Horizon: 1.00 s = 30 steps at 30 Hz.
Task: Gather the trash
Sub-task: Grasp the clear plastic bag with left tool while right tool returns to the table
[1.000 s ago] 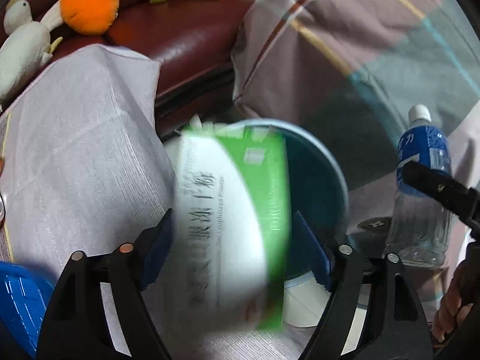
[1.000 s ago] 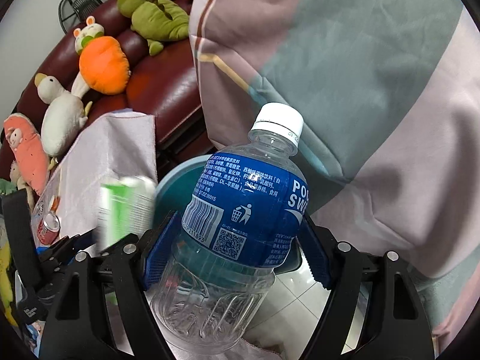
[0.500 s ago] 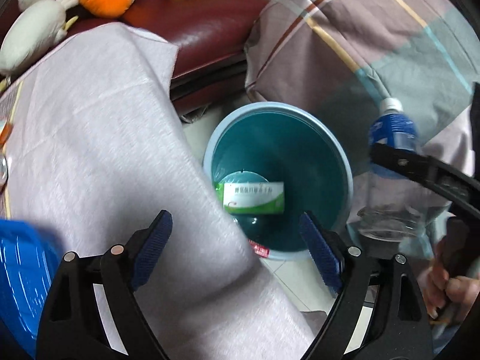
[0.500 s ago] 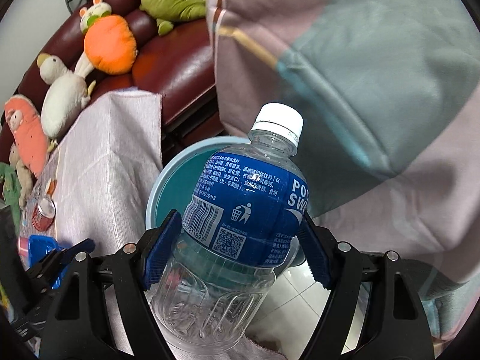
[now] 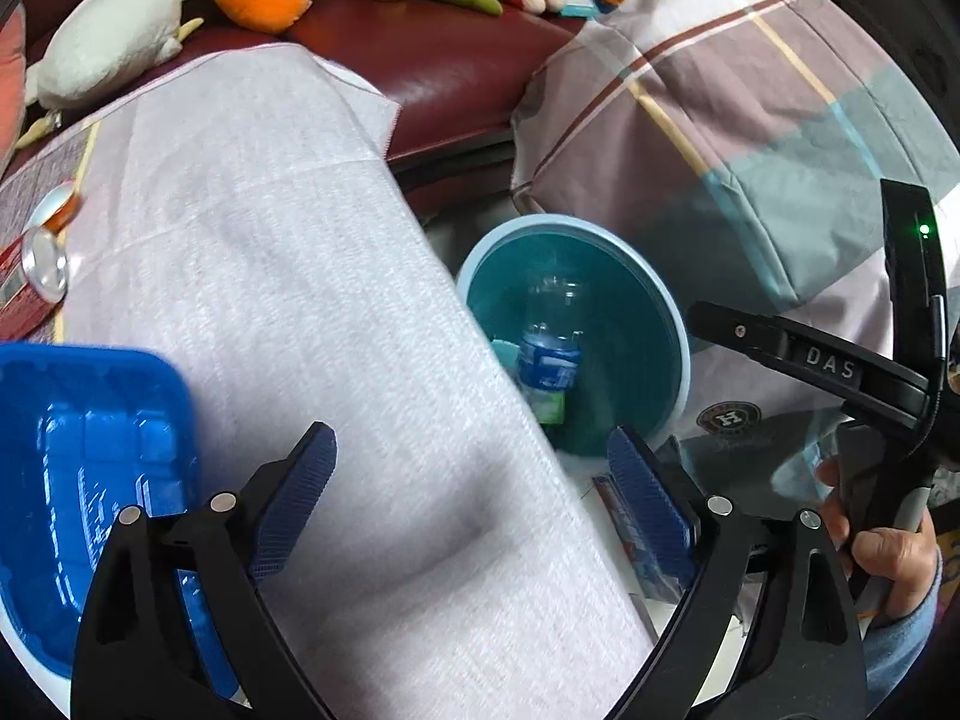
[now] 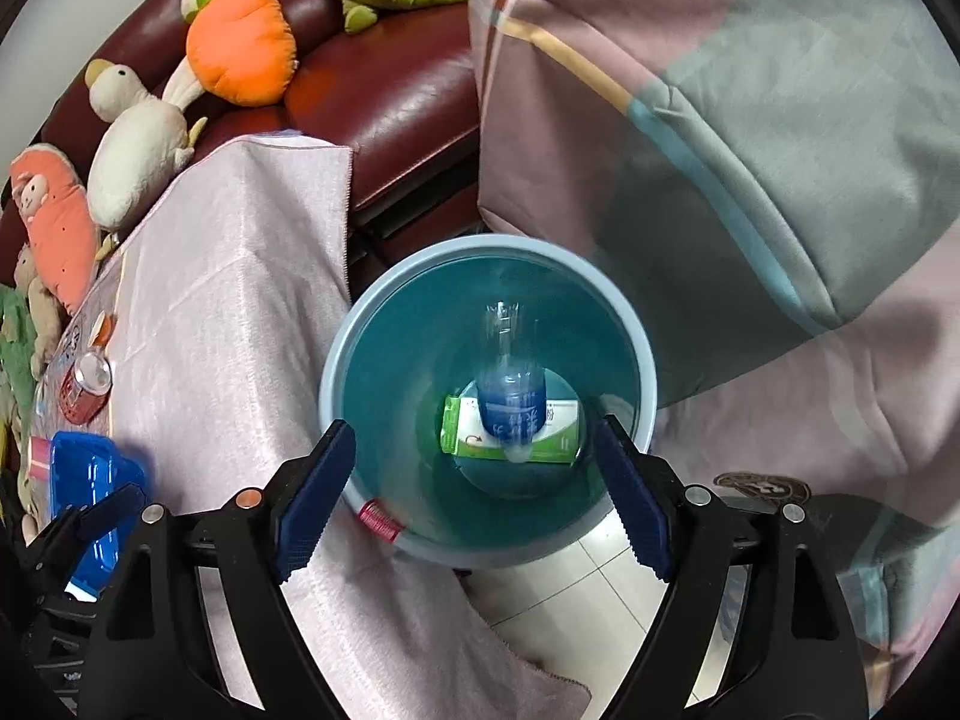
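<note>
Dropped from the right hand-held gripper (image 6: 471,492), now wide and empty, the bottle (image 6: 510,396) lies in the bin (image 6: 360,348).

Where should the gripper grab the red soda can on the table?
Probably around its round side, about the middle, coming from above. The red can seems to lie tipped on the tablecloth with its silver top facing the camera, so the curved body is what the open left gripper can pinch across.

Glossy plastic bin (image 6: 630,324) (smooth), clear plastic bottle (image 6: 510,402), matt woven tablecloth (image 6: 228,300).
</note>
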Tool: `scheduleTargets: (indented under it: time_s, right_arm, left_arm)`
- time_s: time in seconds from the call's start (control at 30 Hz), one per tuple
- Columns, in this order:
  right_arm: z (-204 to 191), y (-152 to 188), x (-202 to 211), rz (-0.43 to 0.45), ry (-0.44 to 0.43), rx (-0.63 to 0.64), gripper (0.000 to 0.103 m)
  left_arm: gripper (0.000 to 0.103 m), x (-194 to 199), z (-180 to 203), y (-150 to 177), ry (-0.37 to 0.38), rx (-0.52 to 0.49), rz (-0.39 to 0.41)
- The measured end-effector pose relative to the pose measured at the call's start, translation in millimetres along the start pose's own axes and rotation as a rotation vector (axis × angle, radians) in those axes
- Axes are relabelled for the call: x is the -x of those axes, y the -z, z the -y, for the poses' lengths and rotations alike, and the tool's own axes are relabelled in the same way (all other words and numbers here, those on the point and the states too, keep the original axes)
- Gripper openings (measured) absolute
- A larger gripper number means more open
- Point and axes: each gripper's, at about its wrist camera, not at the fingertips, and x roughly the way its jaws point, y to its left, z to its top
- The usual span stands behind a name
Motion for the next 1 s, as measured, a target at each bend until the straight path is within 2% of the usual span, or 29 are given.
scheduleTargets:
  time_s: [0.43,0.77,1.0]
  right_arm:
    - [-54,41,33,-0.023,-0.04,0.07,0.079]
    - [-119,79,57,-0.042,-0.068,0.171,0.081]
    - [-184,111,61,-0.08,-0.103,0.299,0.081]
  left_arm:
    - [0.092,71,-47,42,-0.053,0.053,0.087]
    - [0.092,128,-113,90,-0.111,0.159,0.158]
    - [0.092,160,-172,125,-0.163,0.269,0.198]
